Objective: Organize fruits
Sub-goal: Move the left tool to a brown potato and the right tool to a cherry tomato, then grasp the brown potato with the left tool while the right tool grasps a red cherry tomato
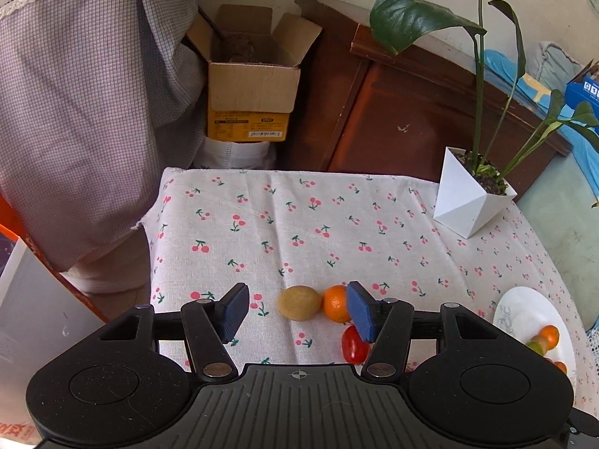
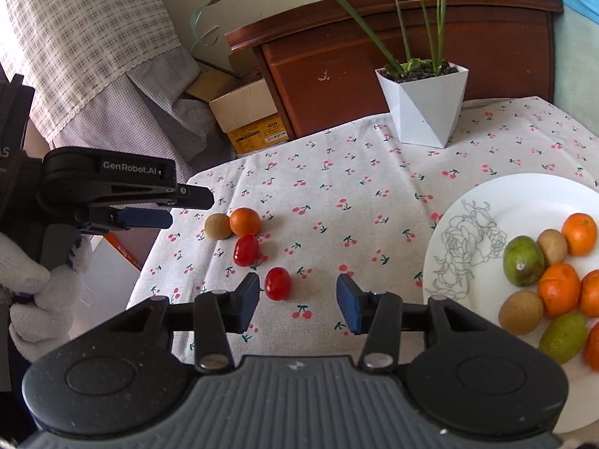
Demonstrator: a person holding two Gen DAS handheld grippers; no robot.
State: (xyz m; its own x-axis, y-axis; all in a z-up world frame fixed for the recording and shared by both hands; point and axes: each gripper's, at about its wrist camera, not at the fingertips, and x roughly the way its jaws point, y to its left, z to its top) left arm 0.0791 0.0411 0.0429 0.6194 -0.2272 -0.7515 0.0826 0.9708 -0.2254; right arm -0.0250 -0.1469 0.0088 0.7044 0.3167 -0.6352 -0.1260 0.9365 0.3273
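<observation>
Fruits [image 2: 247, 221] beyond both parted, empty hand-held grippers [image 2: 297, 303]

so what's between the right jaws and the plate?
Nothing: only bare cherry-print cloth lies between the open right gripper and the plate, in the right wrist view.

On your cherry-print cloth, a tan kiwi-like fruit [image 2: 218, 226] lies touching a small orange [image 2: 245, 221] at its 3 o'clock. A red cherry tomato [image 2: 246, 249] sits at the orange's 6 o'clock, a second tomato [image 2: 277, 283] apart at 5 o'clock. Your white plate [image 2: 524, 202] at 3 o'clock holds oranges [image 2: 558, 289], brown fruits [image 2: 520, 312] and green ones [image 2: 523, 260], clustered and touching.
</observation>
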